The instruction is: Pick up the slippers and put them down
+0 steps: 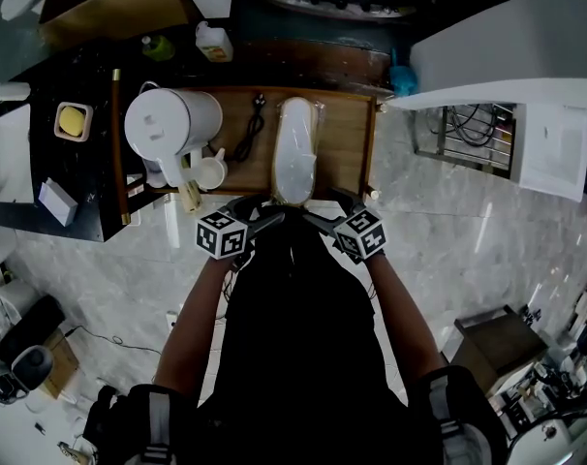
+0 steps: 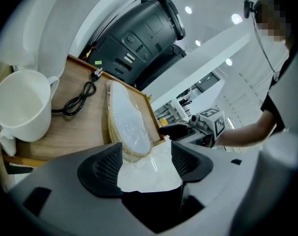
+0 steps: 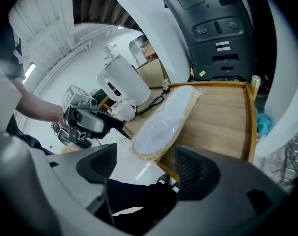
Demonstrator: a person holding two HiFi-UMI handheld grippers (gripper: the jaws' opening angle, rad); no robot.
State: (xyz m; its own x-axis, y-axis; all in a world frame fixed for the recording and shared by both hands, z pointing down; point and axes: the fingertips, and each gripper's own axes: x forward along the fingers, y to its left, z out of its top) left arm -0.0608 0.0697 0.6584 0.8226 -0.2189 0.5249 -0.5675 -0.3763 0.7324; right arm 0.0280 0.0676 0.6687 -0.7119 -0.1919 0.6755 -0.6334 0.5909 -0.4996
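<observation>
A pair of pale slippers (image 1: 295,153) wrapped in clear plastic lies flat on the wooden table (image 1: 344,139), its near end jutting over the front edge. My left gripper (image 1: 262,209) and right gripper (image 1: 321,218) hover side by side just below that end, both open. In the left gripper view the slippers (image 2: 127,122) end just beyond the wide-open left gripper (image 2: 146,159), with no pad touching them. In the right gripper view the slippers (image 3: 163,124) lie ahead of the open right gripper (image 3: 144,163), which holds nothing.
On the table's left stand a white kettle (image 1: 172,124) and a white cup (image 1: 211,172), with a coiled black cable (image 1: 250,129) beside the slippers. The table has a raised wooden rim (image 3: 248,117). A black appliance (image 2: 139,38) stands behind it. Marble floor lies below.
</observation>
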